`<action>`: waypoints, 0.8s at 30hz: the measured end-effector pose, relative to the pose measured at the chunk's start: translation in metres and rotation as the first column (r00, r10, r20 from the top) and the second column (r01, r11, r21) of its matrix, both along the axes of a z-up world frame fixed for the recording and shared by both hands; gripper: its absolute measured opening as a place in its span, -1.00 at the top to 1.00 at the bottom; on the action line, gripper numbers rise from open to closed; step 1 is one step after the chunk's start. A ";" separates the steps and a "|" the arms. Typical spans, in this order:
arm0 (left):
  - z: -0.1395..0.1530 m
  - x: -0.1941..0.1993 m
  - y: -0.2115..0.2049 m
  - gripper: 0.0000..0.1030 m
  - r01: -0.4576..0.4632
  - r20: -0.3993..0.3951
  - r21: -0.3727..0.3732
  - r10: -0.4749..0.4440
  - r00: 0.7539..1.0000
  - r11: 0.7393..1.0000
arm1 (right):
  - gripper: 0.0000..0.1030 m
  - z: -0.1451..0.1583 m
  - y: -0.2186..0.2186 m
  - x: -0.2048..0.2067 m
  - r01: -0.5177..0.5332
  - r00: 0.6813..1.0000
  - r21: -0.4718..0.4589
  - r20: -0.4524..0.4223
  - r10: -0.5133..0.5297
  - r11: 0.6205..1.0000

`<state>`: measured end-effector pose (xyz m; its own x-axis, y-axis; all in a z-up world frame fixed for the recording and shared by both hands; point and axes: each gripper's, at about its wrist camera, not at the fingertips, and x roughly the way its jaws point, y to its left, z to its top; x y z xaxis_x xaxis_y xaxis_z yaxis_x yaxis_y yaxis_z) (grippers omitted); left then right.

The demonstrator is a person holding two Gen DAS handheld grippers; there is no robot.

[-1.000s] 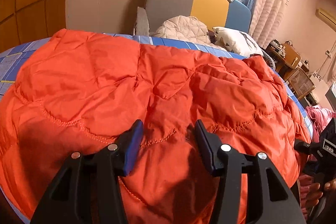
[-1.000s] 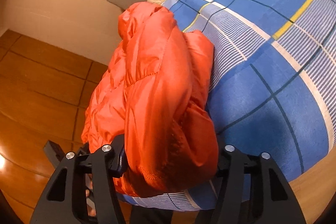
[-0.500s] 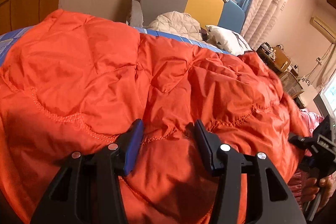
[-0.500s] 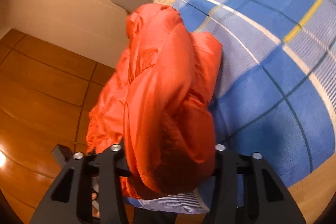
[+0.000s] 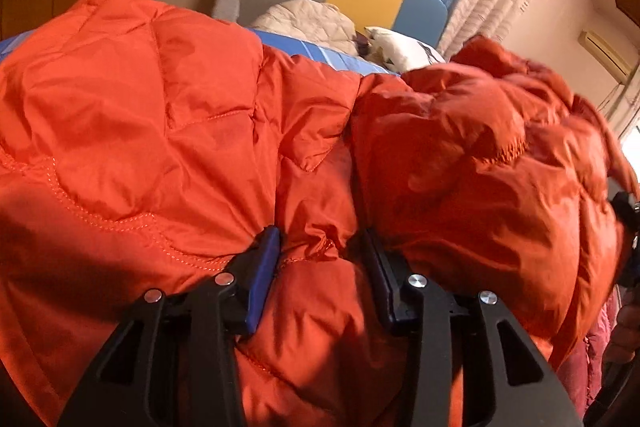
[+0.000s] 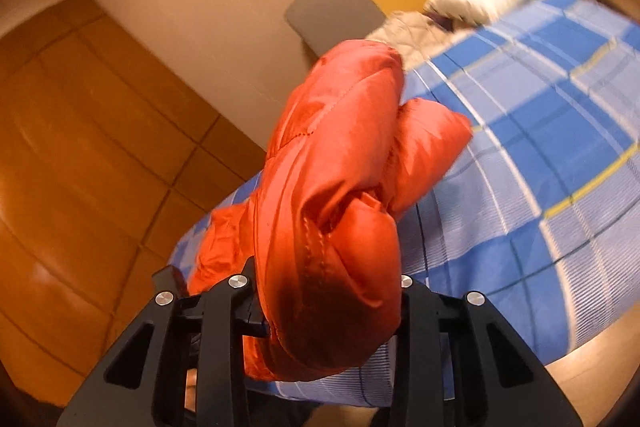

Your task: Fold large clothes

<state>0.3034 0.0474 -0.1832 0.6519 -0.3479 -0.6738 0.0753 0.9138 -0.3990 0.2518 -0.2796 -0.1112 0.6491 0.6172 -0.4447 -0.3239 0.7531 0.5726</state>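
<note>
Since the earlier frame: right gripper [image 6: 328, 311] higher and rolled, hauling a fat bunch of the orange down jacket [image 6: 340, 211] off the bed [image 6: 540, 155]. Its fingers are closing, clamped on that bunch. Left gripper [image 5: 320, 259], lower centre, fingers closing on a pinched ridge of quilting. Jacket: spread on the bed, long axis across the left view, lifted end at right. Risk: slick, puffy shell may slip out; bunching may skew the fold.

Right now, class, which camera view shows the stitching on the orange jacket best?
The left wrist view: the orange jacket fills it, with quilted seams clearly visible. The right wrist view shows only a bunched fold between that gripper's closing jaws, with little stitching visible.
</note>
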 end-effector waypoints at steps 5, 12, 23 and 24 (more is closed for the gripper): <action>-0.002 0.002 -0.017 0.26 0.030 -0.006 0.042 -0.030 1.000 0.999 | 0.37 0.014 0.018 -0.002 -0.044 0.998 -0.058 0.045 0.047 0.997; 0.034 0.027 0.012 0.58 -0.025 0.001 -0.064 0.025 1.000 0.998 | 0.37 0.006 0.005 -0.001 -0.023 0.999 -0.052 0.025 0.024 0.998; 0.013 0.112 -0.010 0.57 -0.104 -0.111 0.021 0.106 0.988 0.994 | 0.37 0.008 0.012 -0.010 -0.041 0.998 -0.106 0.035 0.045 0.994; 0.008 0.113 -0.012 0.57 -0.101 -0.110 0.044 0.105 0.988 0.994 | 0.37 0.008 0.015 -0.012 -0.046 0.998 -0.113 0.037 0.050 0.993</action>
